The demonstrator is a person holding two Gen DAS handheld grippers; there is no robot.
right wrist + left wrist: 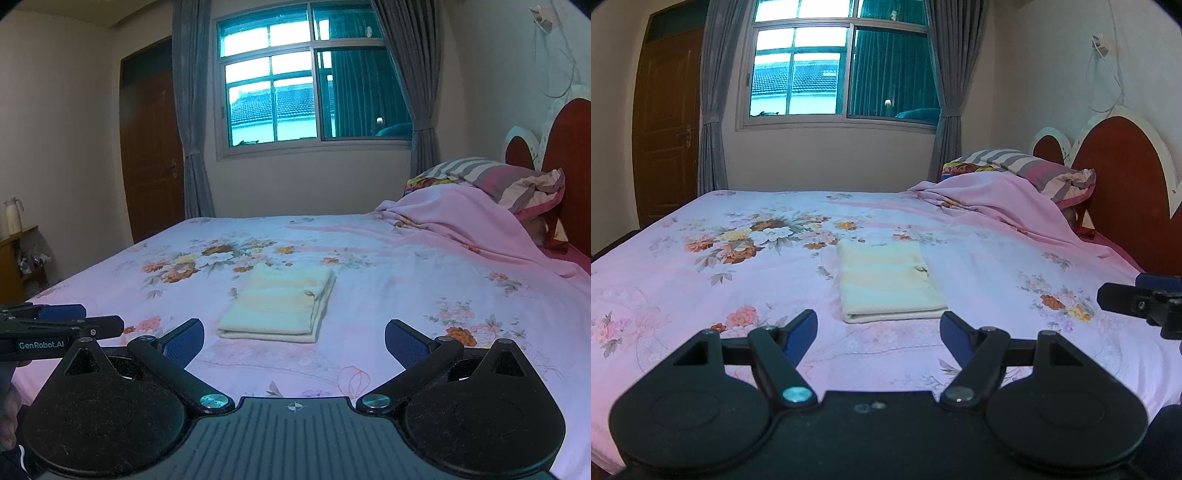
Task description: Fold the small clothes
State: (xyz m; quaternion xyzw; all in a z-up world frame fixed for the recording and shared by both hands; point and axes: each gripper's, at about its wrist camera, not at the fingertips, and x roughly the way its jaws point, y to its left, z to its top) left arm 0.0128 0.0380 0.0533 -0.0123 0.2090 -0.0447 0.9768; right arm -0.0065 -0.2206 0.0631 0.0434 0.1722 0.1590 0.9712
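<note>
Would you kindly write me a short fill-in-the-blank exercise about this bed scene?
1. The cream garment lies ____ on the floral bedsheet.
2. Both the left gripper and right gripper stand ____.
3. The striped pillow rests near the ____.

Missing words: folded; open; headboard

From my right gripper (294, 338) I see its blue pads spread wide with nothing between them. Just ahead, a folded cream garment (279, 304) lies flat on the floral bedsheet (406, 266). The left gripper (79, 319) pokes in at the left edge.
</note>
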